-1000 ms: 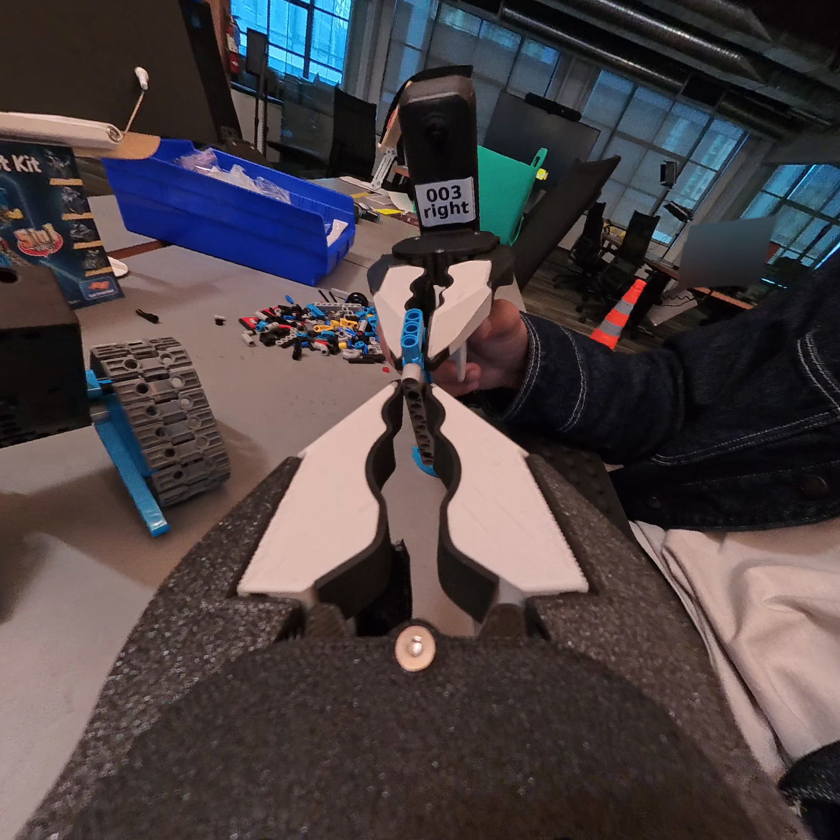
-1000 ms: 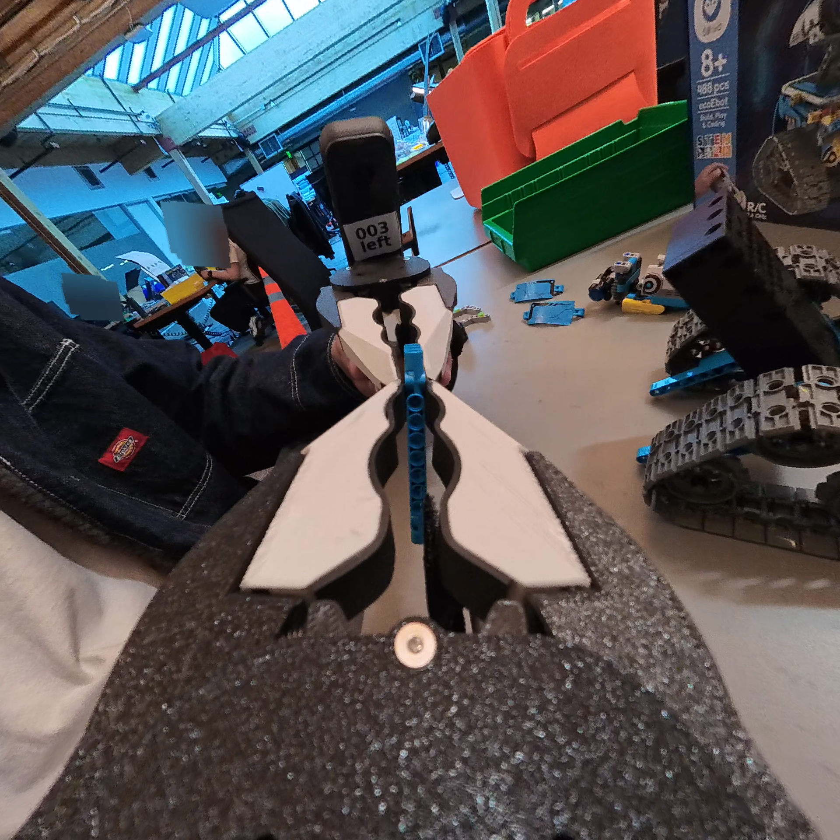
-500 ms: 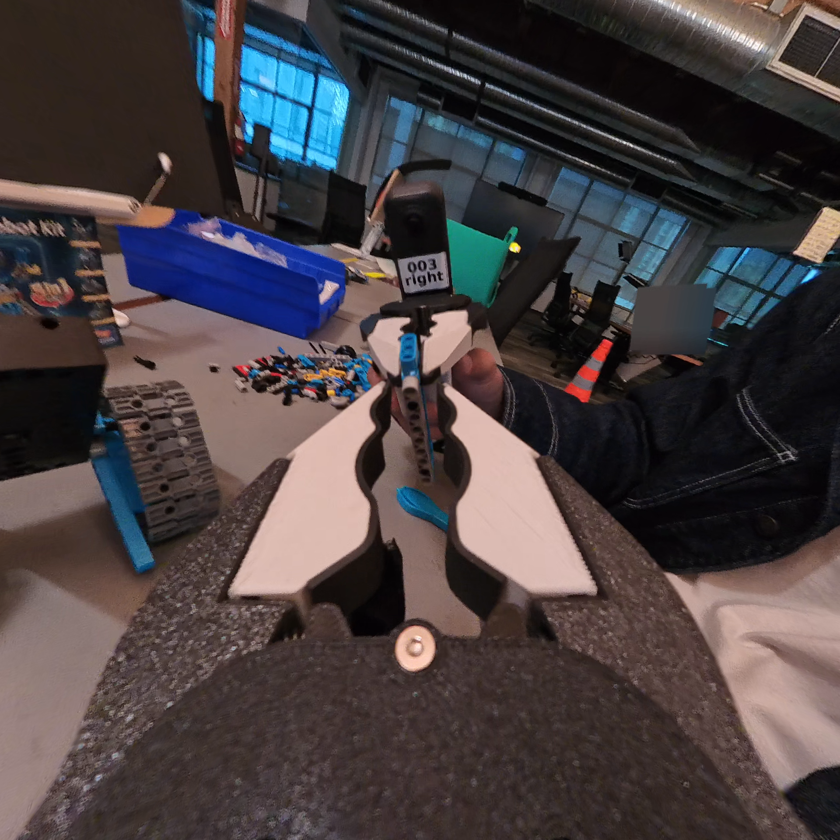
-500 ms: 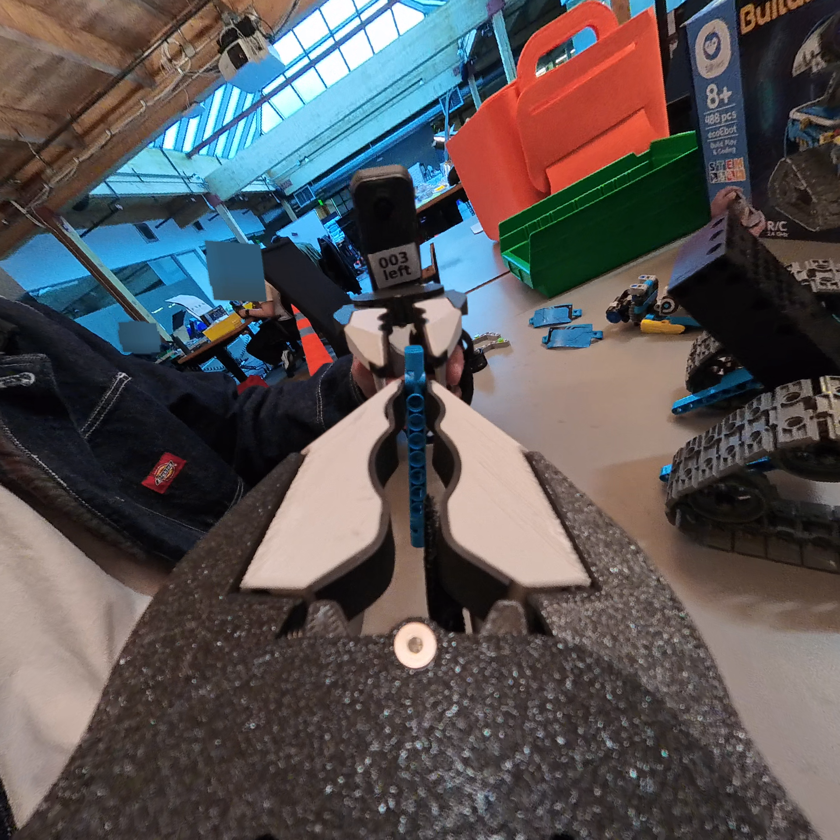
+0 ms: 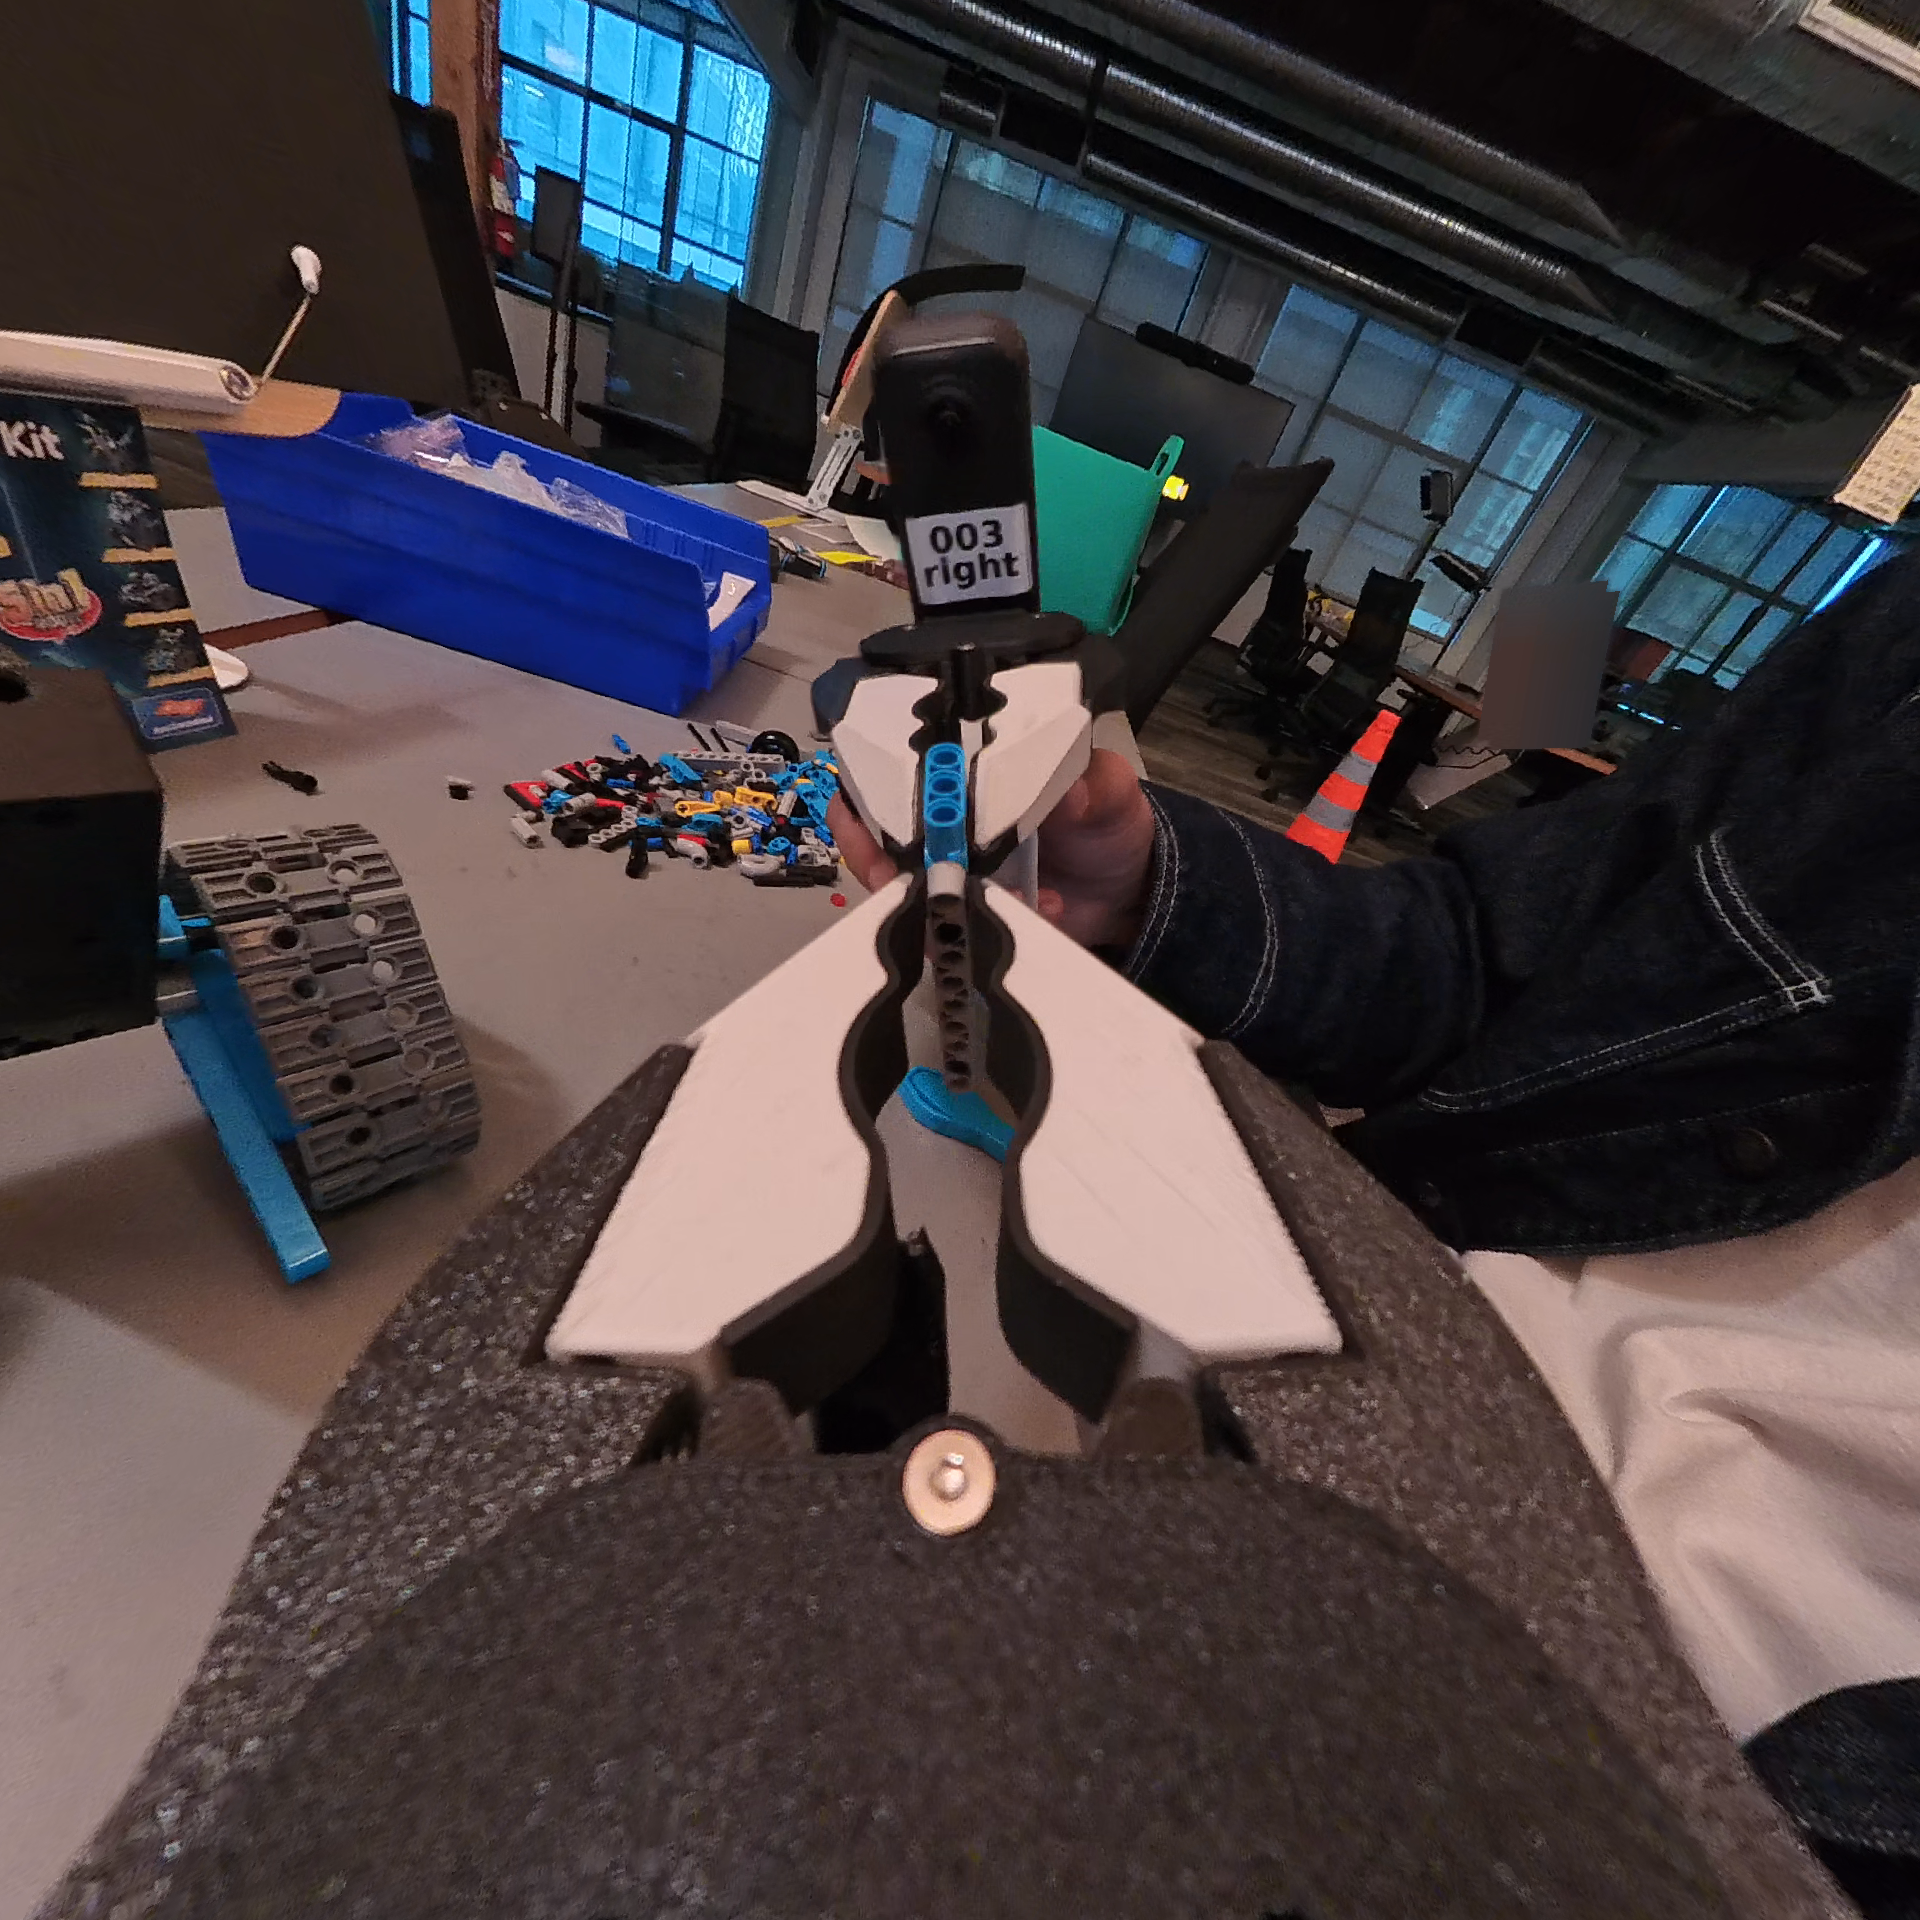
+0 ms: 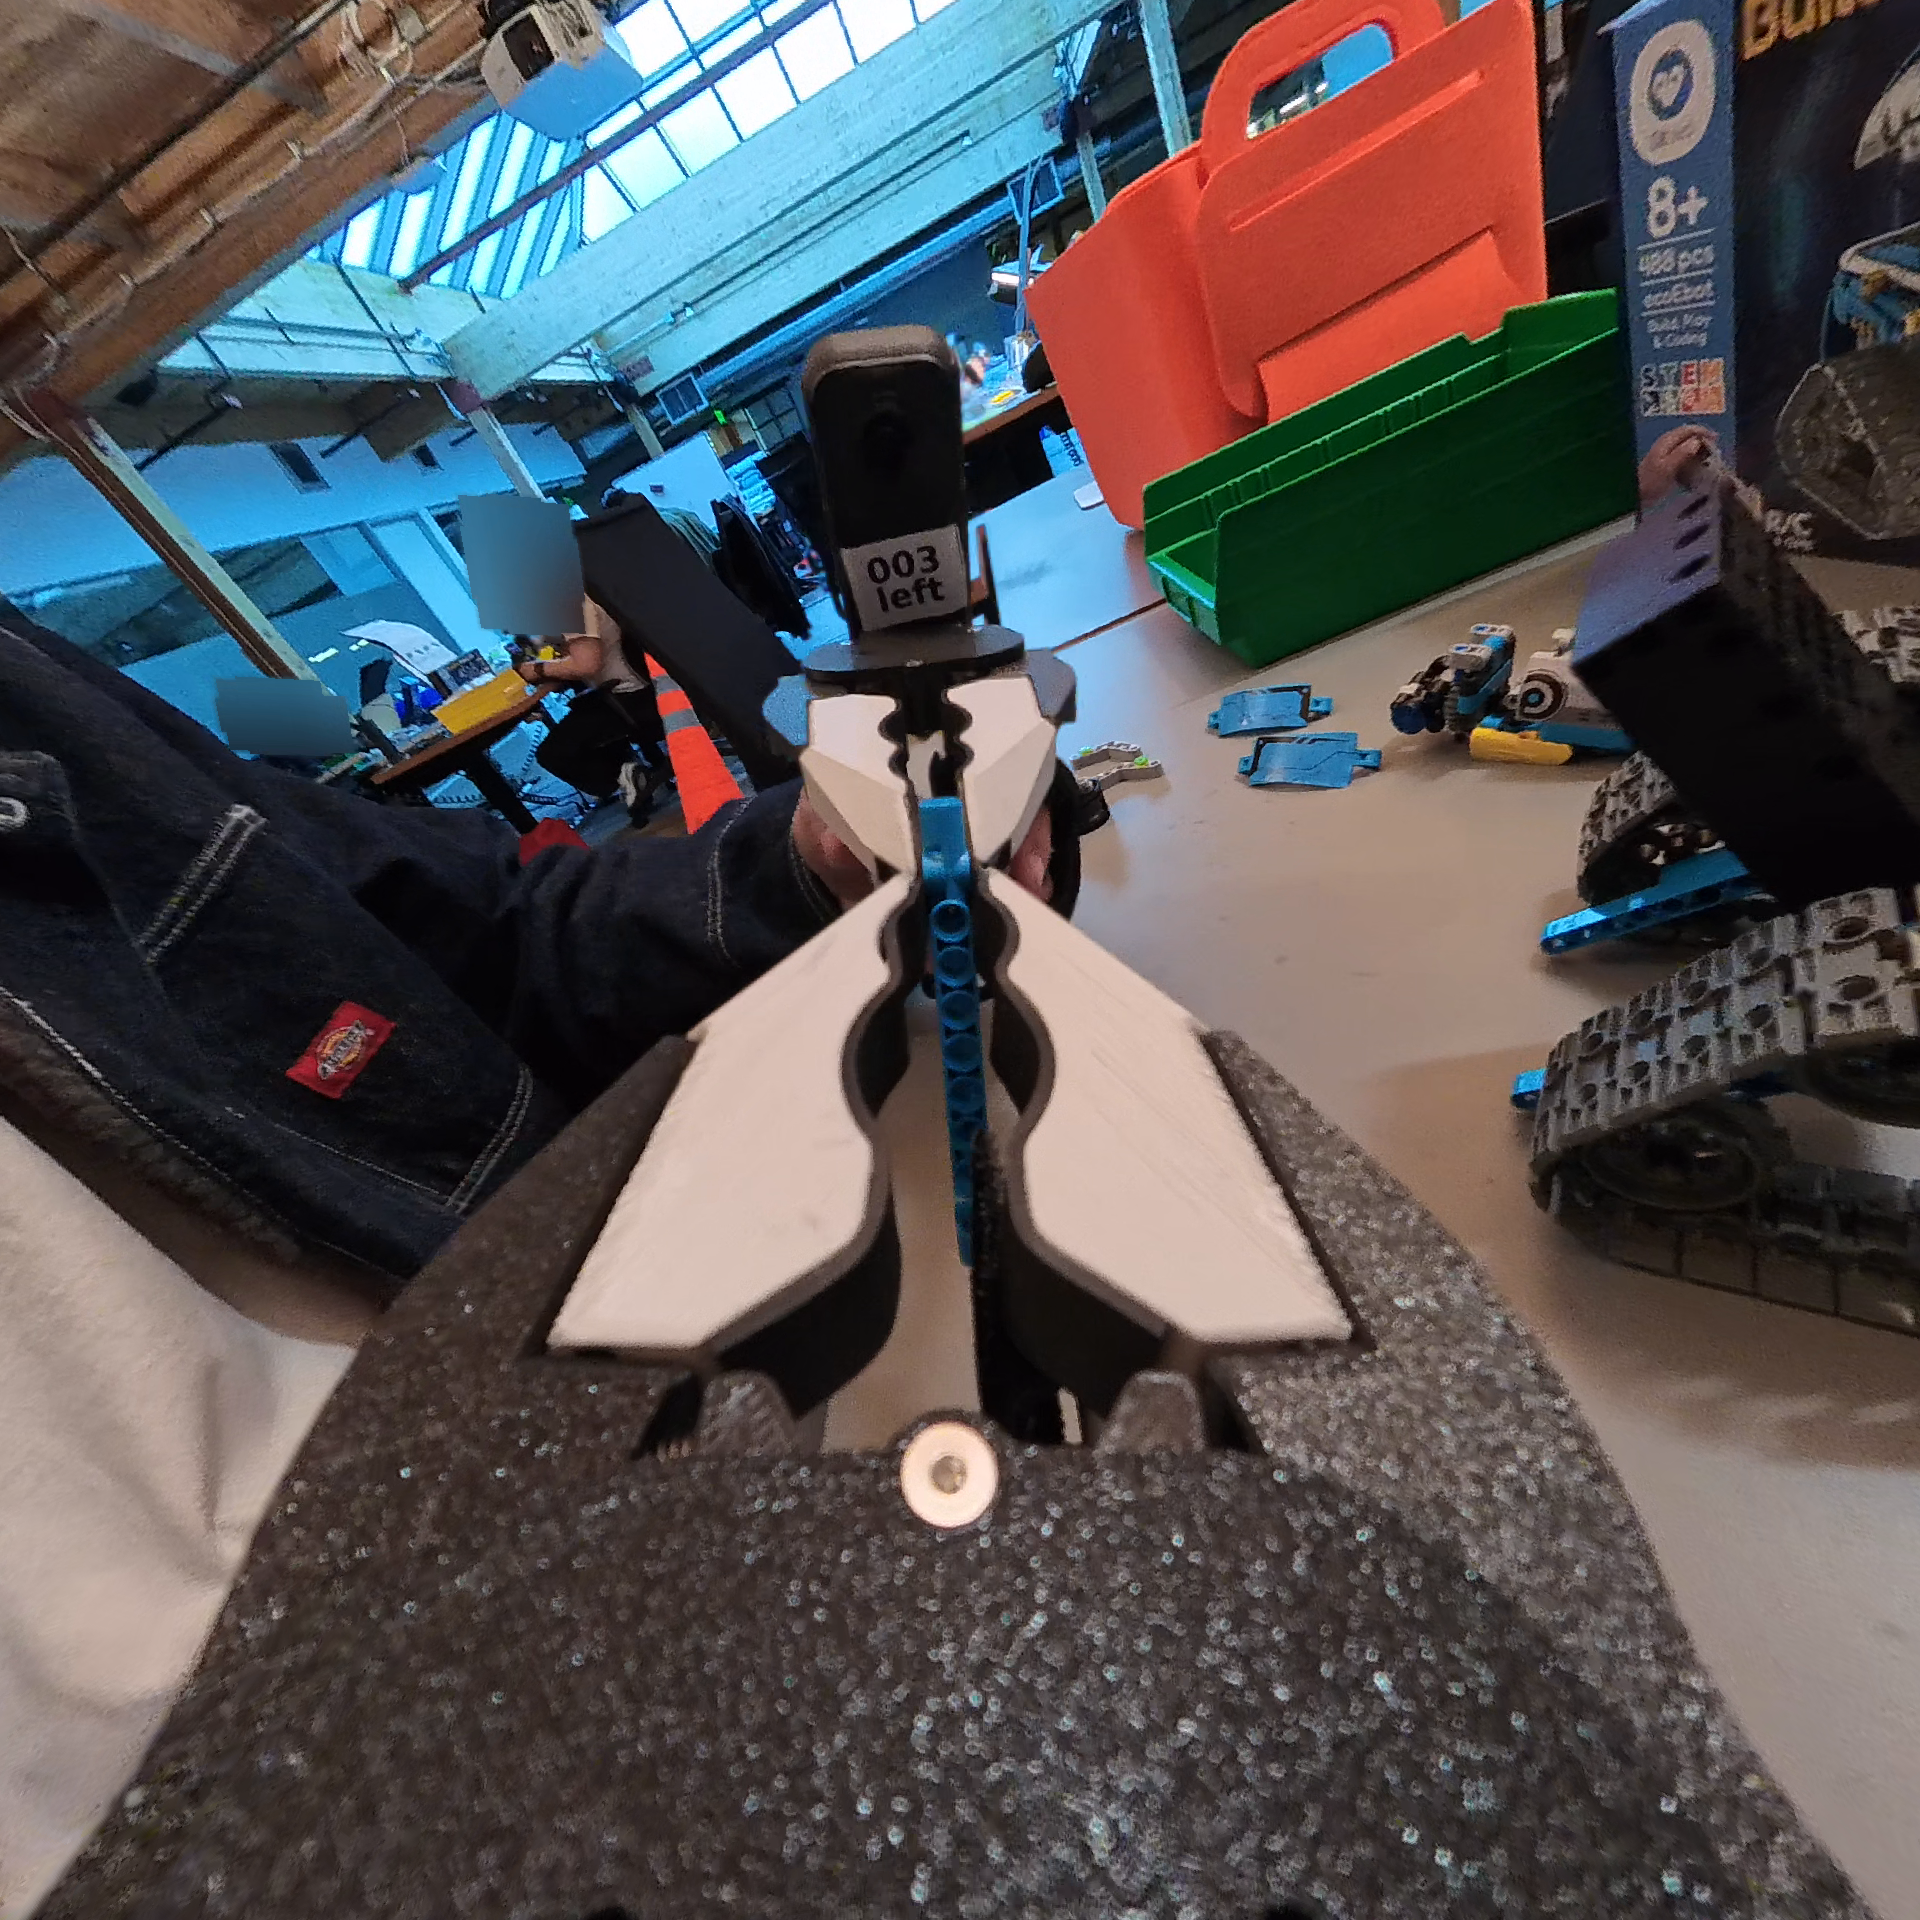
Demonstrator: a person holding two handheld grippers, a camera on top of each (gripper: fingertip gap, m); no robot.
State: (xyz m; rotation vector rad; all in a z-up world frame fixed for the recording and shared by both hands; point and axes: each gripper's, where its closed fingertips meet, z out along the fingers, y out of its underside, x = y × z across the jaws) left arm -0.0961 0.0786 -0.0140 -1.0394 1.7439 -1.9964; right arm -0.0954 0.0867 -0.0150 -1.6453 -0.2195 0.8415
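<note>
My left gripper (image 5: 940, 896) is shut on a dark grey holed beam (image 5: 951, 987) with a blue curved piece (image 5: 951, 1120) at its near end and a light grey pin (image 5: 945, 878) at its tip. My right gripper (image 6: 945, 883) is shut on a long blue holed beam (image 6: 961, 1039). The two grippers face each other tip to tip above the grey table (image 5: 623, 966). The blue beam's far end (image 5: 943, 790) meets the grey pin. The right gripper also shows in the left wrist view (image 5: 951, 821), and the left gripper in the right wrist view (image 6: 930, 800).
A tracked vehicle (image 5: 322, 1008) stands on the table, also in the right wrist view (image 6: 1714, 1039). A pile of small pieces (image 5: 686, 810), a blue bin (image 5: 488, 561), a green bin (image 6: 1382, 520), an orange bag (image 6: 1299, 239), blue panels (image 6: 1299, 727) and a kit box (image 6: 1683, 229) lie around. Less than 4 cm separates the two grippers' tips.
Both grippers have stayed shut on their beams and tip to tip. The hands tilted up a little and the beam ends have come close together again.
</note>
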